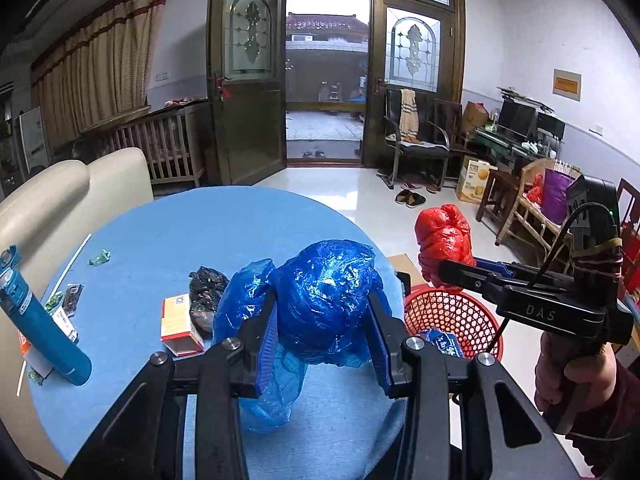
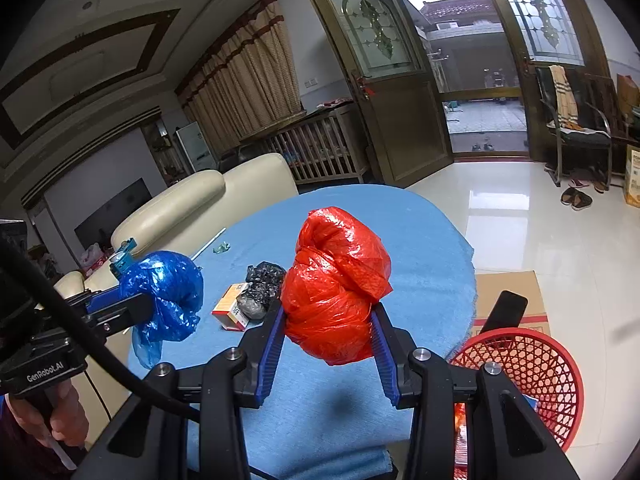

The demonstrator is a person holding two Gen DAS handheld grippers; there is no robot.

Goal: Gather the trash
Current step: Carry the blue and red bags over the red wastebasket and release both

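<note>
My left gripper (image 1: 322,312) is shut on a crumpled blue plastic bag (image 1: 320,292), held above the round blue table (image 1: 160,232); the same blue plastic bag (image 2: 164,292) shows at the left of the right wrist view. My right gripper (image 2: 328,320) is shut on a crumpled red plastic bag (image 2: 336,280), also above the table; that red plastic bag (image 1: 442,240) hangs over the red mesh basket (image 1: 460,312) in the left wrist view. The red mesh basket (image 2: 528,372) stands on the floor by the table's right edge, with some trash inside.
On the table lie a black crumpled bag (image 1: 206,292), a small orange and white box (image 1: 178,326), a teal bottle (image 1: 40,320), green wrappers (image 1: 99,258) and a white straw (image 1: 74,258). A cream sofa (image 2: 192,208) stands behind; flat cardboard (image 2: 512,292) lies by the basket.
</note>
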